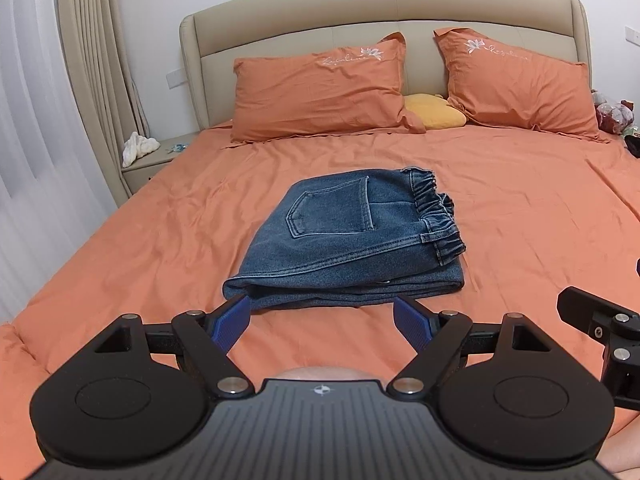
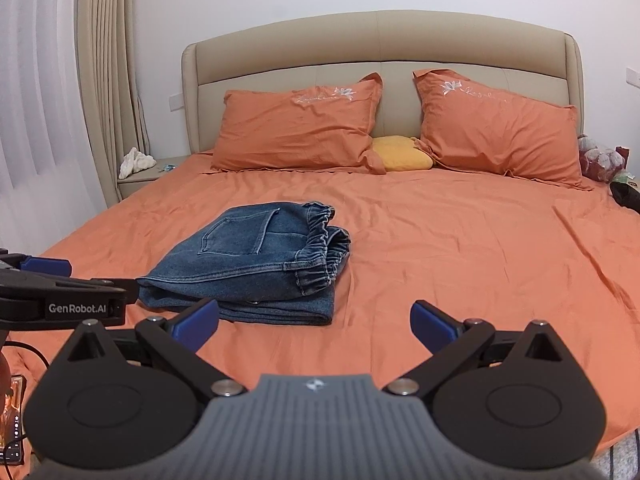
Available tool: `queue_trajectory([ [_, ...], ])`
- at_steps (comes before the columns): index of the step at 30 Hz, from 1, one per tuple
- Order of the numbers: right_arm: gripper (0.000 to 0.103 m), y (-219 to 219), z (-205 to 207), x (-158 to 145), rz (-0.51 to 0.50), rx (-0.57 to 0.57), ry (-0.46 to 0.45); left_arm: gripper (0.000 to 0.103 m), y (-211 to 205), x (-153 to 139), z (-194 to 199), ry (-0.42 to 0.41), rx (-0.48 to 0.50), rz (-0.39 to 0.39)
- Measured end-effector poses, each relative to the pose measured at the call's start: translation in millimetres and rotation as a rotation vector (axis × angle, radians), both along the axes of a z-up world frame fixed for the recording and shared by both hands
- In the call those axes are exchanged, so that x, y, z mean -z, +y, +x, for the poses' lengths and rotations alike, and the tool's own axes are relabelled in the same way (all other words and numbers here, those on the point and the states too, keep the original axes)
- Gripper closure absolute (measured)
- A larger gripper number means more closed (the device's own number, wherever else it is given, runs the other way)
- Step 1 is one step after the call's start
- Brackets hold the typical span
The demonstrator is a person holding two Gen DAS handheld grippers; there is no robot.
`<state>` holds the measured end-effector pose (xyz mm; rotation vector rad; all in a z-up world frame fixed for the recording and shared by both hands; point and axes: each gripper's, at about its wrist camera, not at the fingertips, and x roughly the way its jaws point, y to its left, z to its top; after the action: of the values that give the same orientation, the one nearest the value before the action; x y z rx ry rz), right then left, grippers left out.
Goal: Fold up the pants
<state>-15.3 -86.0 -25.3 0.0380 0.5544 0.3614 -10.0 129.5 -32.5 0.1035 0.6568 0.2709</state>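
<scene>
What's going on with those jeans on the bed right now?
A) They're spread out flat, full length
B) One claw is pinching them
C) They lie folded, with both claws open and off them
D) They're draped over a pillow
C: the jeans lie in a folded stack on the orange sheet, while the left claw and right claw both stand open, holding nothing.

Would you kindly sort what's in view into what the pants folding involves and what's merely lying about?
Job: folded jeans, left gripper, right gripper, both open.
Lying about: two orange pillows, yellow cushion, white cloth on the nightstand.
</scene>
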Motion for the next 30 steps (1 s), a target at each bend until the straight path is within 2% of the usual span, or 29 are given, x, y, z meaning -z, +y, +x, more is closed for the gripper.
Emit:
queue_trajectory([
  [30, 0.005, -2.3, -8.9, -7.0, 0.004, -0.006, -0.017, 0.008, -3.4, -3.3, -7.2, -0.004, 0.012, -0.029],
])
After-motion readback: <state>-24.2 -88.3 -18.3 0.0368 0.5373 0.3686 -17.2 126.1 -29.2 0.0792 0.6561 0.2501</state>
